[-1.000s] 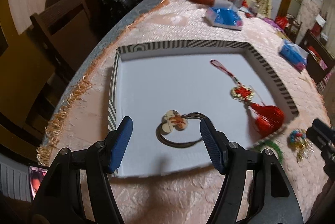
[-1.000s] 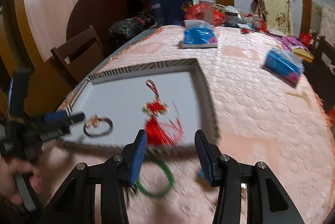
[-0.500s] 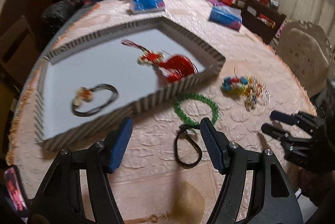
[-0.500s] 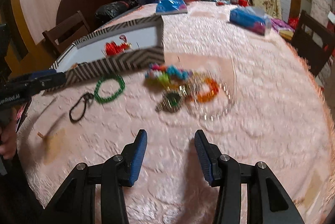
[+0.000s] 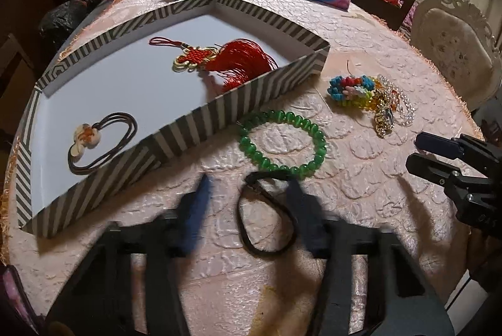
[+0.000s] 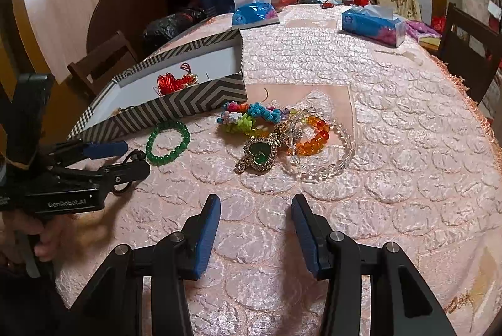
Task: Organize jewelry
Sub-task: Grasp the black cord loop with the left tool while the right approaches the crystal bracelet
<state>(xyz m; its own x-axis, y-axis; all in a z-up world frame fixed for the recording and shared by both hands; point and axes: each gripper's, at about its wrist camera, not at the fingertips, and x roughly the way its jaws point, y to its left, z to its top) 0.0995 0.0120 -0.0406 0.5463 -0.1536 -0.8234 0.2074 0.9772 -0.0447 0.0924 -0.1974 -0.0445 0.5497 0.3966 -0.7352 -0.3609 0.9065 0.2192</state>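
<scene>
A dark cord loop (image 5: 251, 238) with a clasp lies on the pink tablecloth between the blurred fingers of my left gripper (image 5: 249, 210), whose jaws are closing; the left pad is still off the cord. Just beyond lies a green bead bracelet (image 5: 282, 144). The striped box (image 5: 194, 128) holds a red tassel knot (image 5: 226, 59) and a shell pendant on a cord (image 5: 86, 136). My right gripper (image 6: 255, 229) stands open over bare cloth, short of a pile of a green heart brooch (image 6: 260, 152), an orange bracelet (image 6: 313, 135), a clear bead bracelet (image 6: 323, 160) and a colourful braided band (image 6: 251, 116).
Two blue tissue packs (image 6: 254, 14) (image 6: 370, 23) sit at the far side of the round table, with bags and clutter behind. Wooden chairs (image 6: 100, 62) stand around the rim. A hand (image 6: 34, 238) grips the left tool's handle at the near left edge.
My left gripper left the box, swung right to the dark cord on the cloth, and its jaws narrowed. The right gripper swung from the box to the jewelry pile and then held still.
</scene>
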